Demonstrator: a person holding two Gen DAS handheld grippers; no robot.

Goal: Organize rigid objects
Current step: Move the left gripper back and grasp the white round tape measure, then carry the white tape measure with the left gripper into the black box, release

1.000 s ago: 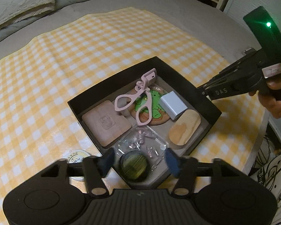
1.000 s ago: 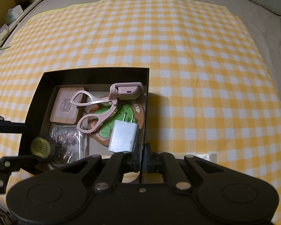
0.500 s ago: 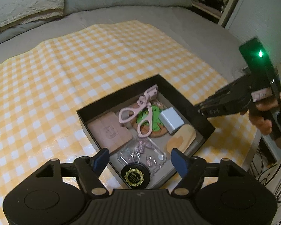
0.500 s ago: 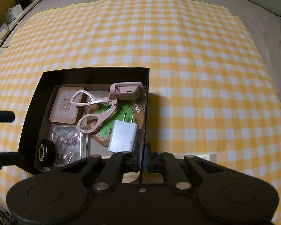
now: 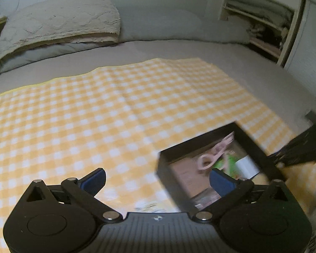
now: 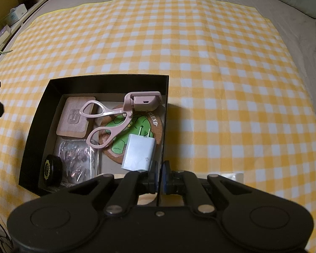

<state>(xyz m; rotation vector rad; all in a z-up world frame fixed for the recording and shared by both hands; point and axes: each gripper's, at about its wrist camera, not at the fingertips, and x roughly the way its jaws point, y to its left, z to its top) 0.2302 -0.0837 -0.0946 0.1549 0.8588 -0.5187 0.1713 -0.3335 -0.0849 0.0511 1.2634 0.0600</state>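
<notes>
With our right gripper point(image 6: 159, 181) clamped on the box point(image 6: 164, 113) wall, small black tin point(image 6: 52, 169) inside, and left gripper point(image 5: 155, 178) opening w/ nothing between, we'd keep the box steady.

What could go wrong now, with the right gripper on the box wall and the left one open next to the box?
1. The right gripper is shut on the thin wall of the box; a pull could tilt the box and shift the loose charger and curler.
2. The left gripper is opening, nothing between its fingers; one finger overlaps the box in its view and might bump it.
</notes>
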